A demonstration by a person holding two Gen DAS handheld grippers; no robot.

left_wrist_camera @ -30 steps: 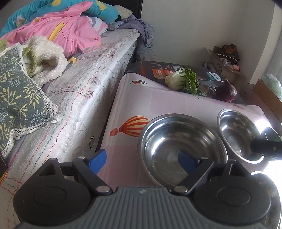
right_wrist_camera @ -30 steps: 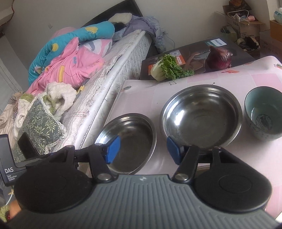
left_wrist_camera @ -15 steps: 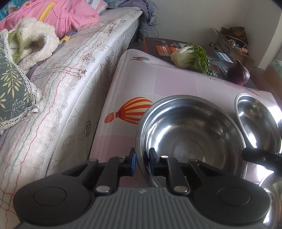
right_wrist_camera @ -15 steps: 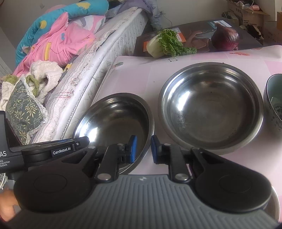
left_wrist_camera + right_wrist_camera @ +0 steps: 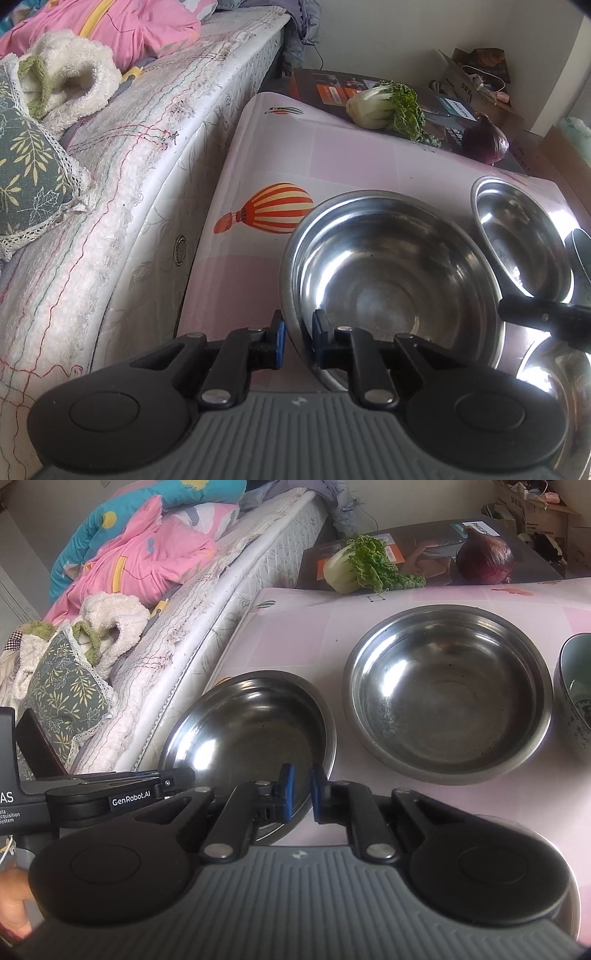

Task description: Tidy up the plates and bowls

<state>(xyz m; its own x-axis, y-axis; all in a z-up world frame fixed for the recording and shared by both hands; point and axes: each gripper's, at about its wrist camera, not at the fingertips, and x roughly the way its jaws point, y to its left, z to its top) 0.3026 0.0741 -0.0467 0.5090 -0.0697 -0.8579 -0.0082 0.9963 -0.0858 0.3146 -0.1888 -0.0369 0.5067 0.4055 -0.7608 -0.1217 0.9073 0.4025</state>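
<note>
My left gripper [image 5: 297, 339] is shut on the near left rim of a steel bowl [image 5: 391, 280]. The same bowl [image 5: 251, 738] shows in the right wrist view, where my right gripper [image 5: 299, 794] is shut on its near right rim. A larger steel bowl [image 5: 447, 698] stands to its right, also seen in the left wrist view [image 5: 517, 236]. A green ceramic bowl [image 5: 576, 698] sits at the far right. Another steel dish [image 5: 554, 376] lies near the bottom right corner.
The pink table [image 5: 314, 162] has a balloon print [image 5: 269, 214]. A bok choy [image 5: 365, 568] and a red onion [image 5: 484, 557] lie on a box beyond the table. A bed [image 5: 129, 147] with blankets runs along the left edge.
Both grippers moved in and closed from wide open onto opposite rims of the same steel bowl. The bowl now looks closer and tilted in the right wrist view.
</note>
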